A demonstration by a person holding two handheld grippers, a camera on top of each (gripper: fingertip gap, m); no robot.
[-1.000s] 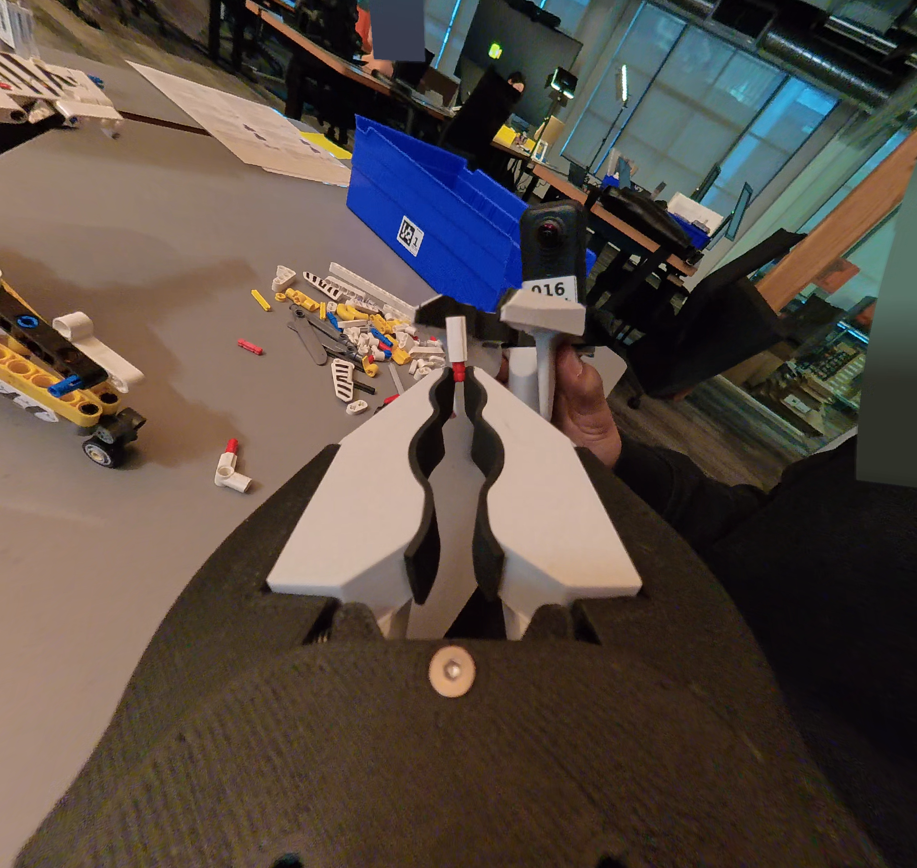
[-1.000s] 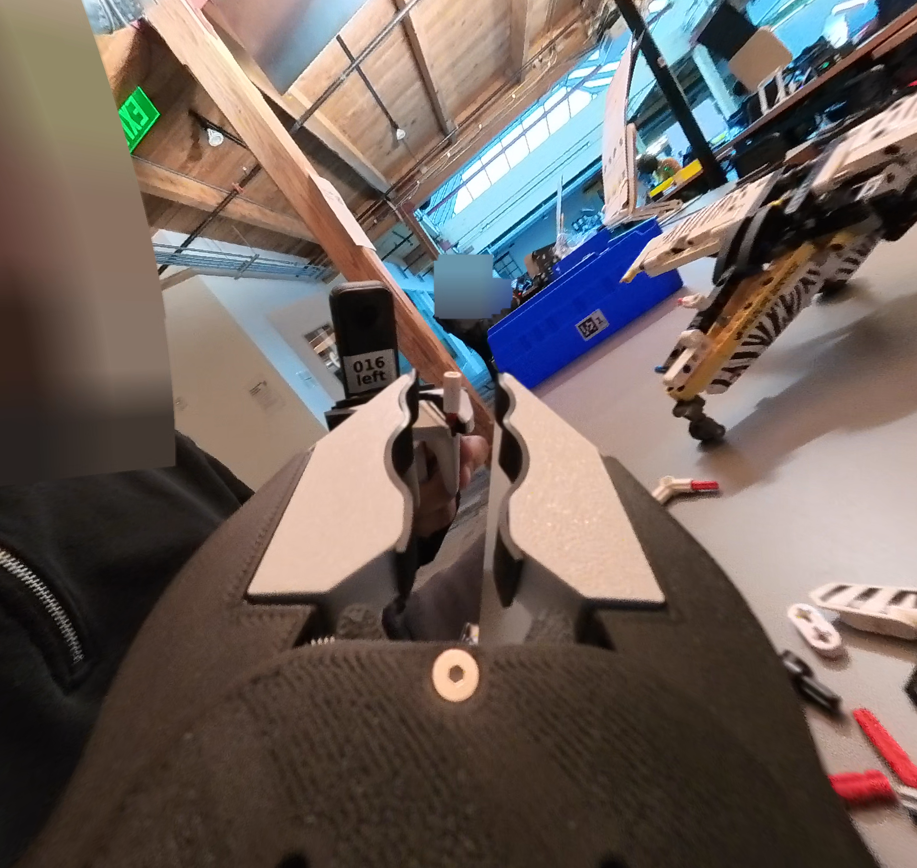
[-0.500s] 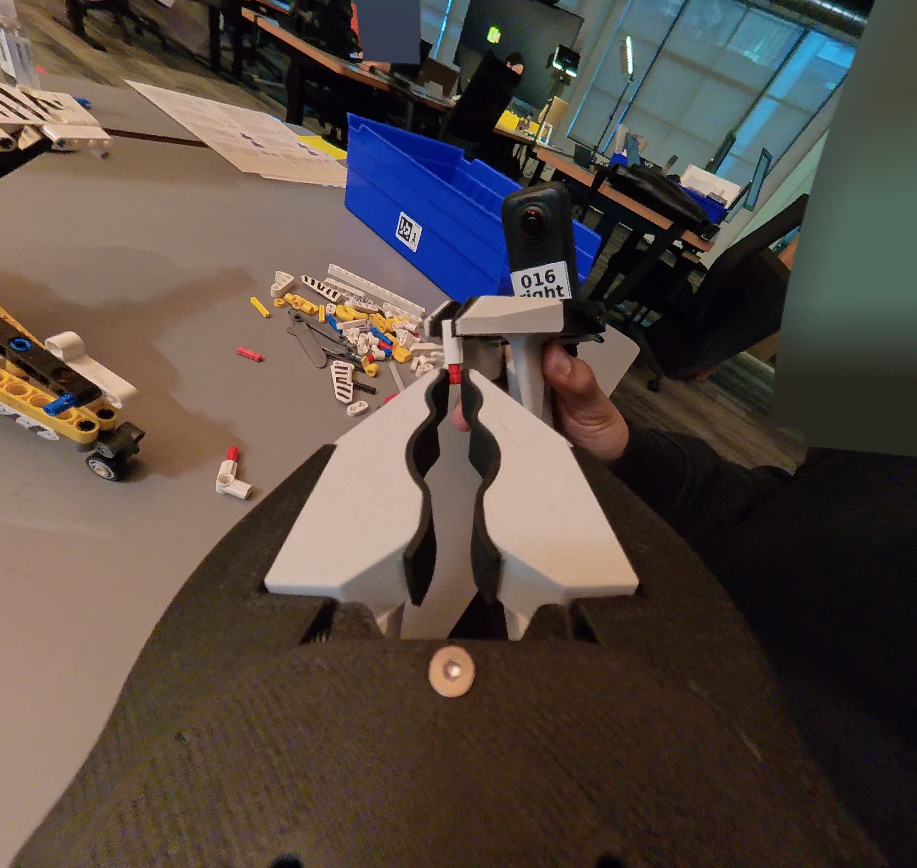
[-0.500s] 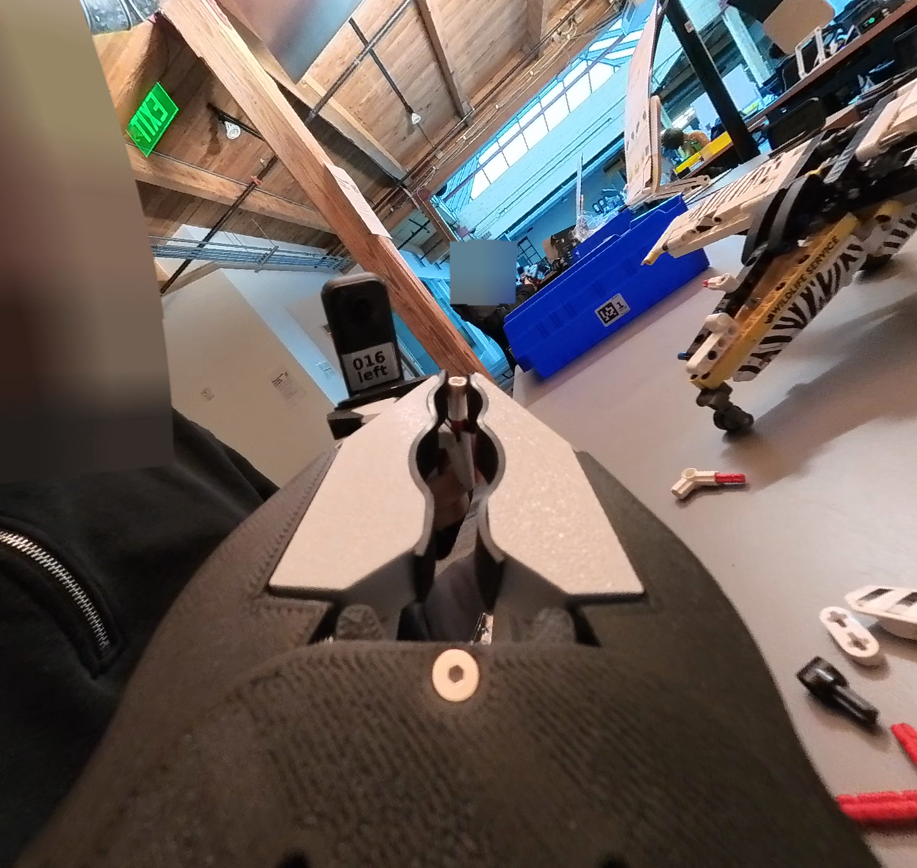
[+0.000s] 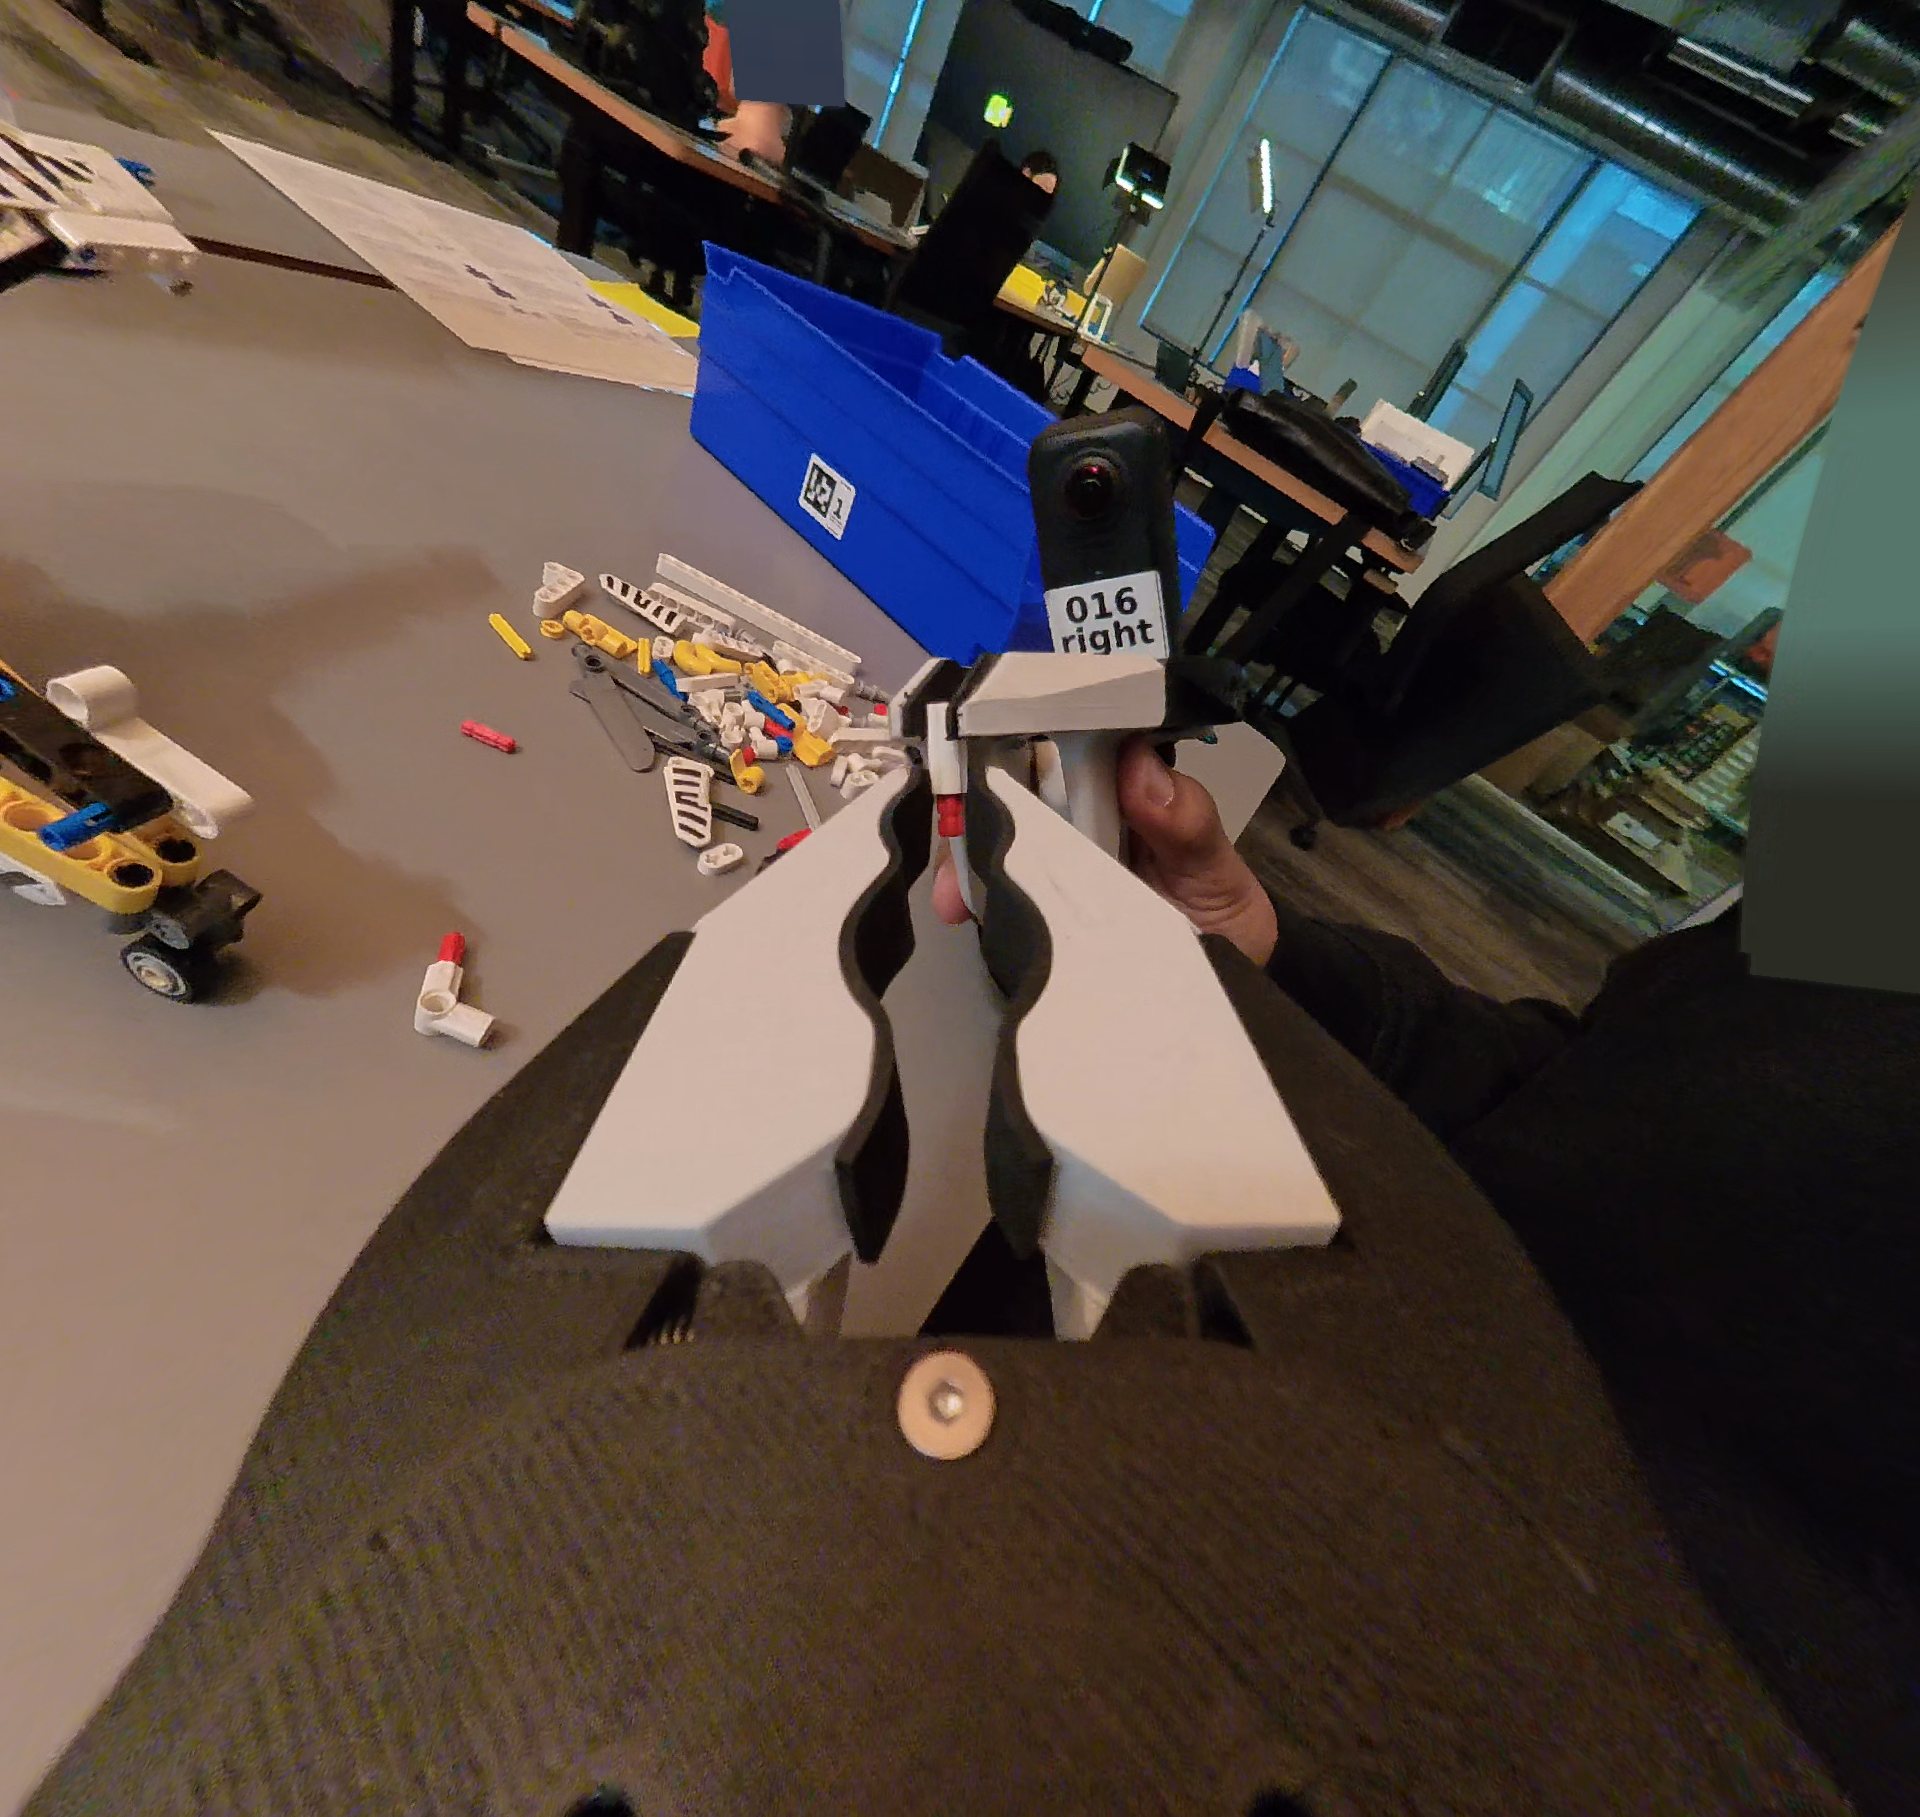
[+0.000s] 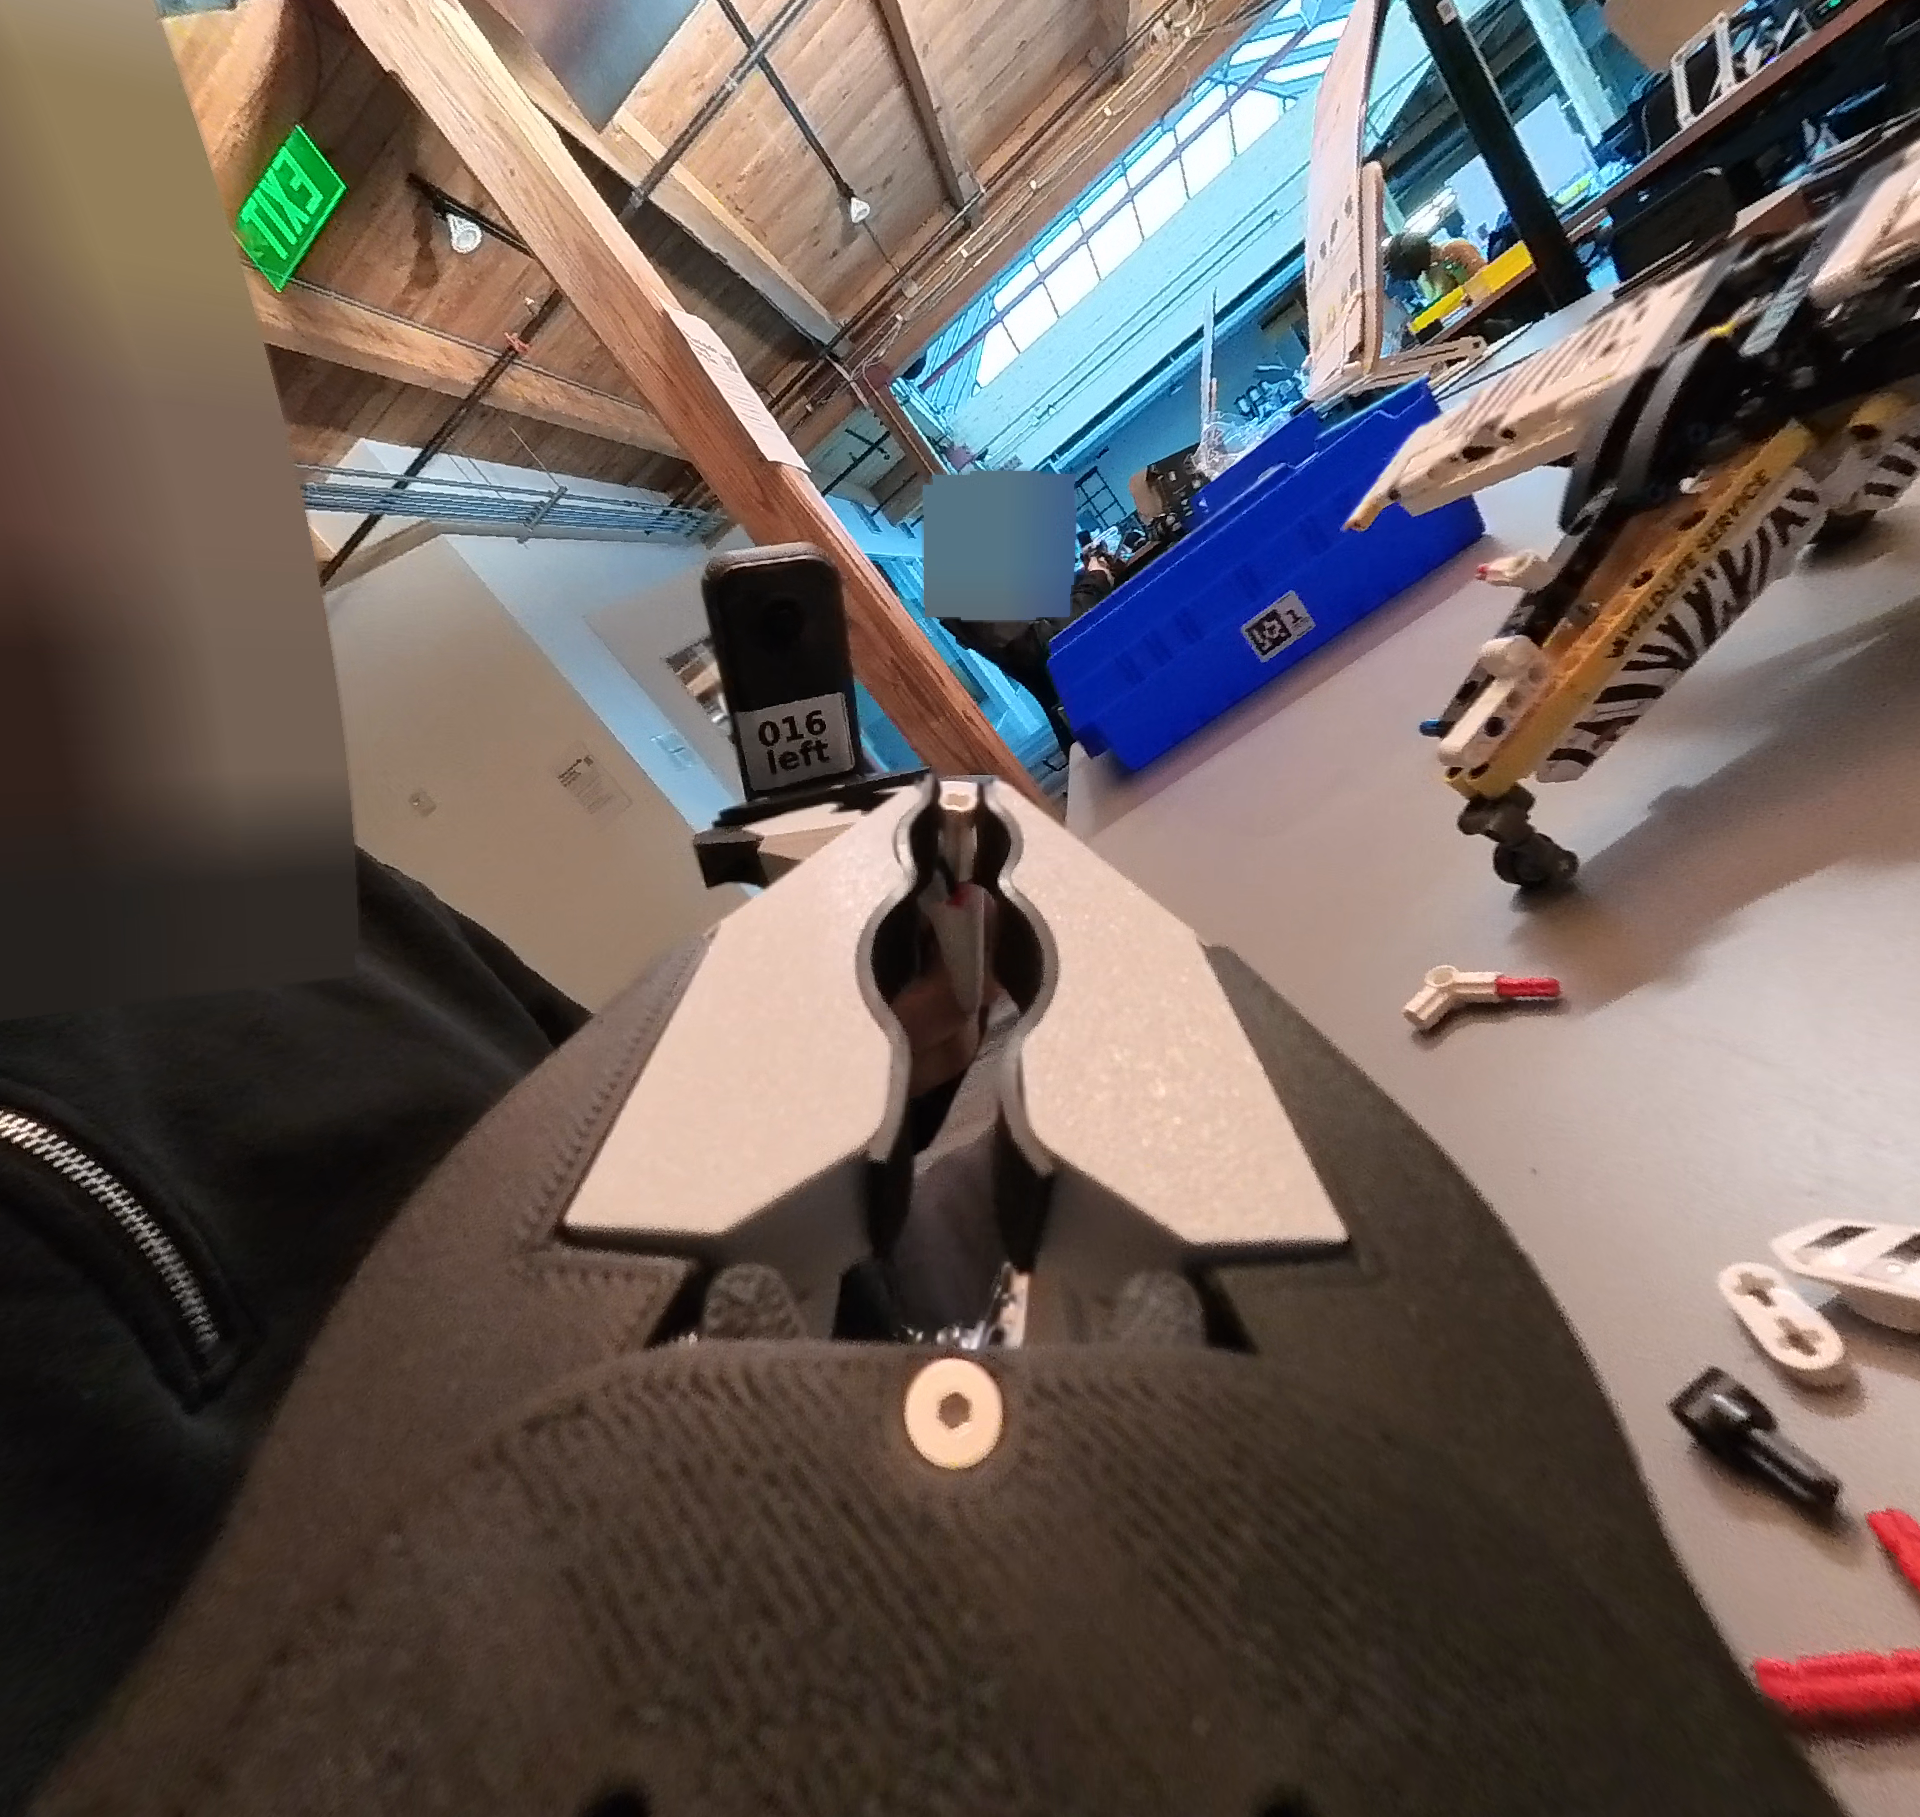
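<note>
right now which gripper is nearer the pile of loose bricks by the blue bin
Right. The right gripper is raised at the near edge of the pile of loose bricks. The left gripper is just behind it, both closed on one small white-and-red piece.

Small white connector piece with a red pin [image 5: 943, 782], upright – clamped between both claws' tips, above the table

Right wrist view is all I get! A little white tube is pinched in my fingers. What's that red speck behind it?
Observer: It's a red stub on the white tube's far end, sitting between the left gripper's fingers.
Operator: What holds my gripper up?
Observer: A hand wraps the right gripper's white handle.
Operator: Any more bricks?
Observer: A pile of loose pieces lies beside the blue bin.
</note>
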